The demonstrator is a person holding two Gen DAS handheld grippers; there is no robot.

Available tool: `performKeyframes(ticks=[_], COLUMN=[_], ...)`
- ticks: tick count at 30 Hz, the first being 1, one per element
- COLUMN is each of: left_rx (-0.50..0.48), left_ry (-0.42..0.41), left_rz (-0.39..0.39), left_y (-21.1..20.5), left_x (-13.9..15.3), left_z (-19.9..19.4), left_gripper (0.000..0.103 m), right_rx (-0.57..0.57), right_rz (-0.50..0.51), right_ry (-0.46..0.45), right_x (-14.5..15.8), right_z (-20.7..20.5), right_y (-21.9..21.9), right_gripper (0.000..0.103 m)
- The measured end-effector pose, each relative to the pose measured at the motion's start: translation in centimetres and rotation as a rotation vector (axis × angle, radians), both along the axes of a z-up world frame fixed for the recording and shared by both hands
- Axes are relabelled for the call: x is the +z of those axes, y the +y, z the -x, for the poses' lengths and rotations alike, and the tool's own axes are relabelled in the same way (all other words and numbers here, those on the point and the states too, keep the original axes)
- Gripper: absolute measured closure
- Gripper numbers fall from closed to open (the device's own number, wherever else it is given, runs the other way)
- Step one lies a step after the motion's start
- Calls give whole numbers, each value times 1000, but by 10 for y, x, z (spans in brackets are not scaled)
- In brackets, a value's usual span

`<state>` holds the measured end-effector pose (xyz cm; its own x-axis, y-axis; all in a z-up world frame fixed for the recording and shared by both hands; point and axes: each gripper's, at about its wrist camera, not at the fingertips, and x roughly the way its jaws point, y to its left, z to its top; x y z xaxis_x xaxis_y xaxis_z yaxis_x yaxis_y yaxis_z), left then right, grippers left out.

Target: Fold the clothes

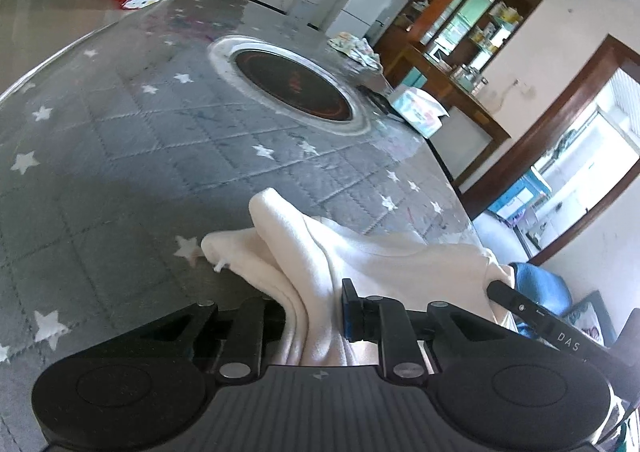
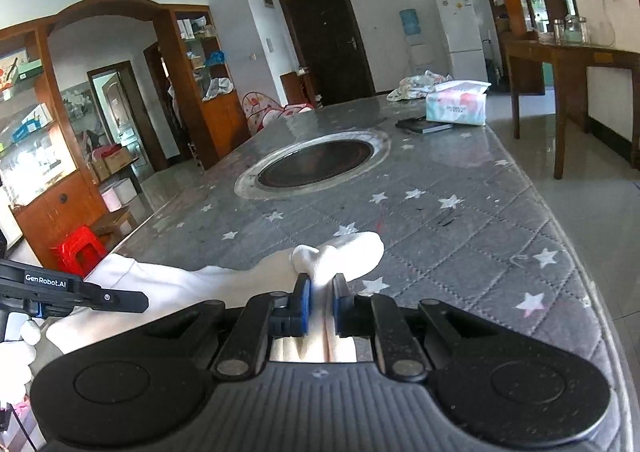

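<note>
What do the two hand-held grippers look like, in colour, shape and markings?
Both are matte black plastic. The right hand-held gripper has a ribbed grey-black body, two round side discs, hinged links with silver rivets, and blue finger pads. The left hand-held gripper looks the same; its side reads "GenRobot.AI". A white glove shows.

1. Daylight pours in through the doorway point(image 1: 576, 187), which is blown out white.
2. The glossy desk point(image 1: 120, 155) shows pale glare.
3. Fisheye bending curves walls and edges; corners go dark.
4. The left view is slightly soft.
</note>
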<state>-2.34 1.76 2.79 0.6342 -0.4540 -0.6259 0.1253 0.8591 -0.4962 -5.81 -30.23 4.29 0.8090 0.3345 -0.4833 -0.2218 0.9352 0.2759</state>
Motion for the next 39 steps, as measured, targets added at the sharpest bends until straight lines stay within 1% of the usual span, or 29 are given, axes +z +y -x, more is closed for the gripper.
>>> performKeyframes(ticks=[8, 20, 28, 39], left_rx=[-61, -123, -157, -186], left_ry=[-20, -54, -72, -106], left_rz=[-19, -49, -66, -95], left_y=[-21, -45, -63, -89], left_x=[11, 26, 35, 51], left_z=[2, -2, -10, -33], left_gripper=[83, 83, 83, 83], right_rx=[-46, -104, -131, -162], right_rz=[9, 21, 29, 56], right_ry=[-19, -54, -78, -112], right_x=[8, 22, 33, 47], right_z=[12, 26, 26, 11], right_y=[-11, -24, -31, -47], right_gripper=[93, 93, 93, 93])
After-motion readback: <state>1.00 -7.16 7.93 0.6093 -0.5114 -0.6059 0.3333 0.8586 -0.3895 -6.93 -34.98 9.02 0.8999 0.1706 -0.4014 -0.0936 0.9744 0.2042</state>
